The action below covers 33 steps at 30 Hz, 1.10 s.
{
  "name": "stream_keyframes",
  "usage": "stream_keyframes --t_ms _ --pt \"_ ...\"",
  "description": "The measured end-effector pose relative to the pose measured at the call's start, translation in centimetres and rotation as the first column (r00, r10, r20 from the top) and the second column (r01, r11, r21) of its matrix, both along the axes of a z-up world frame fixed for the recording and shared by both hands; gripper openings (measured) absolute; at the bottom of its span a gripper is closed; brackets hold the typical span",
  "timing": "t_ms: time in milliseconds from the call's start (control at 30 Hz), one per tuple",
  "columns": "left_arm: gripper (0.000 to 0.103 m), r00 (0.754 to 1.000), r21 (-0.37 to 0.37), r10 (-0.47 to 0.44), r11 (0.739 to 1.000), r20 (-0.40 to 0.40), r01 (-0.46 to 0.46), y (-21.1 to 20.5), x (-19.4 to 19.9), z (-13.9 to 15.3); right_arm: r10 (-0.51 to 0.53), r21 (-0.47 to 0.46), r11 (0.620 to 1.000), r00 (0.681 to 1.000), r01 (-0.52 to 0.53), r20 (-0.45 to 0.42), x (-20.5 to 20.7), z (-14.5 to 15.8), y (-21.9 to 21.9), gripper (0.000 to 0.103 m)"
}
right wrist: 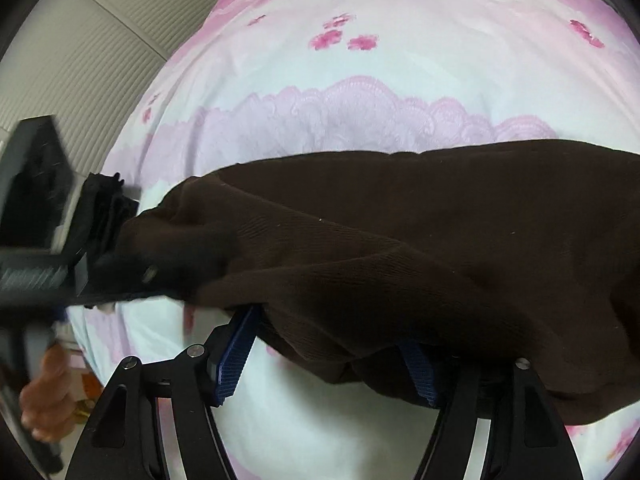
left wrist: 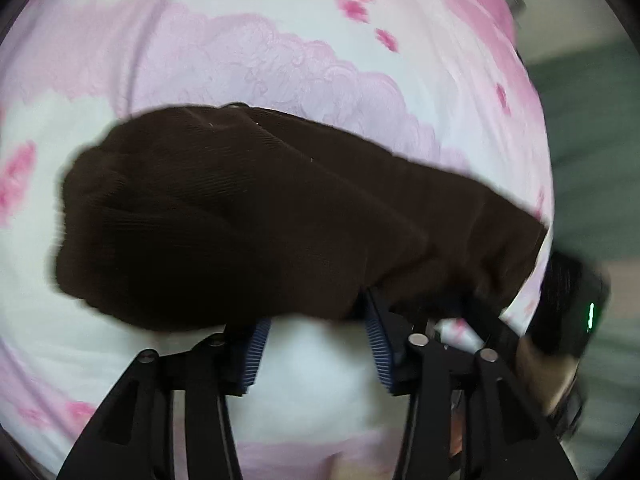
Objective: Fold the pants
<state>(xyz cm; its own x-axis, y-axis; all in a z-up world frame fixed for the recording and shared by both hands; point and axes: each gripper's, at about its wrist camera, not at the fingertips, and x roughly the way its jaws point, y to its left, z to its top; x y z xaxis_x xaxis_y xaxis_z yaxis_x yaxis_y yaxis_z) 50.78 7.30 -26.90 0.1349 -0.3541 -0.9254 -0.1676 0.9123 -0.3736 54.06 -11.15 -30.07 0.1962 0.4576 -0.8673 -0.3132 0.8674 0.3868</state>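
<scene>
Dark brown ribbed pants (left wrist: 248, 216) lie bunched in a long band across a bed sheet (left wrist: 280, 60), white with pink lace-pattern bands and scattered pink blossoms. In the left wrist view the cloth runs from a rounded, humped end at the left down to the right edge of the bed, its near hem draped over the tips of the left gripper (left wrist: 316, 344). The blue ribbed pads (left wrist: 256, 356) of that gripper stand spread, white sheet showing between them; the right-hand pad's tip disappears under the hem, the left one just touches it. No cloth sits between the pads. At the far right of this view the other tool's black body with a green light shows, blurred, beside the bed edge, a hand behind it. In the right wrist view the pants (right wrist: 420, 248) fill the middle from left to right, folds heaped toward the near side and sagging over the right gripper (right wrist: 332, 360). Its blue pads (right wrist: 234, 360) are spread wide; the left one is mostly bare, the right one half buried under the drooping cloth. Fabric hangs over the gap, but whether any is caught between the pads is hard to say, probably not. At the left of this view the left gripper's black frame reaches in at the pants' end, blurred, with a hand (right wrist: 44, 396) low at the left edge. A ribbed grey-white wall panel (right wrist: 100, 40) stands beyond the bed.
</scene>
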Motion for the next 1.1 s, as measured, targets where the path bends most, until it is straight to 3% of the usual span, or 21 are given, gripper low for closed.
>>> stream_keyframes --t_ms 33,67,133,200,233,300,433,600,667,767,833,933,1100 --pt "0.051 0.999 0.040 -0.041 0.998 0.021 0.041 -0.3 -0.8 0.7 -0.015 0.005 1.000 1.000 0.015 -0.015 -0.2 -0.2 -0.2 0.064" --pt "0.055 0.996 0.080 -0.083 0.994 0.046 0.079 -0.4 -1.7 1.6 -0.032 0.025 0.999 0.999 0.033 -0.037 -0.5 -0.4 -0.5 0.050" --pt "0.061 0.990 0.094 -0.109 0.990 0.093 0.101 0.2 -3.9 3.3 -0.052 0.040 0.998 0.997 0.055 -0.058 -1.9 -0.2 -1.3 0.032" --pt "0.063 0.991 0.090 -0.078 0.994 0.111 0.068 1.4 -4.9 4.0 -0.068 0.085 0.994 0.994 0.075 -0.082 -3.8 0.0 -2.7 0.027" --pt "0.064 0.992 0.108 -0.059 0.993 0.114 0.047 2.0 -5.2 4.0 -0.076 0.108 0.990 0.992 0.087 -0.103 -4.8 0.2 -3.4 0.021" --pt "0.064 0.994 0.175 -0.034 0.984 0.107 0.015 3.0 -5.5 3.5 -0.076 0.125 0.988 0.988 0.094 -0.138 -6.4 -0.3 -4.2 0.020" --pt "0.064 0.999 0.212 -0.003 0.977 0.049 -0.007 3.8 -5.5 2.1 -0.033 0.092 0.994 0.974 0.055 -0.225 -7.8 -2.7 -4.0 0.018" --pt "0.064 0.993 0.286 -0.068 0.957 0.095 0.038 1.9 -5.8 3.3 -0.055 0.088 0.993 0.966 0.079 -0.253 -8.6 -2.5 -5.3 0.022" --pt "0.065 0.988 0.298 -0.101 0.953 0.120 0.061 0.5 -5.8 4.0 -0.071 0.092 0.991 0.967 0.096 -0.246 -9.2 -1.3 -6.2 0.042" --pt "0.070 0.978 0.295 -0.133 0.952 0.160 0.081 -1.6 -5.3 4.9 -0.158 0.059 0.984 0.977 0.167 -0.140 -10.4 1.7 -9.2 0.058" --pt "0.073 0.967 0.297 -0.162 0.950 0.194 0.099 -3.4 -4.8 5.7 -0.236 0.019 0.971 0.970 0.238 -0.058 -10.7 3.7 -11.9 0.063" --pt "0.079 0.948 0.333 -0.218 0.934 0.232 0.133 -6.7 -3.9 6.4 -0.330 -0.032 0.943 0.943 0.332 0.051 -10.0 6.0 -16.4 0.065" --pt "0.081 0.924 0.367 -0.289 0.911 0.250 0.186 -12.5 -2.3 6.9 -0.455 -0.062 0.883 0.881 0.465 0.125 -7.3 7.1 -22.9 0.065"
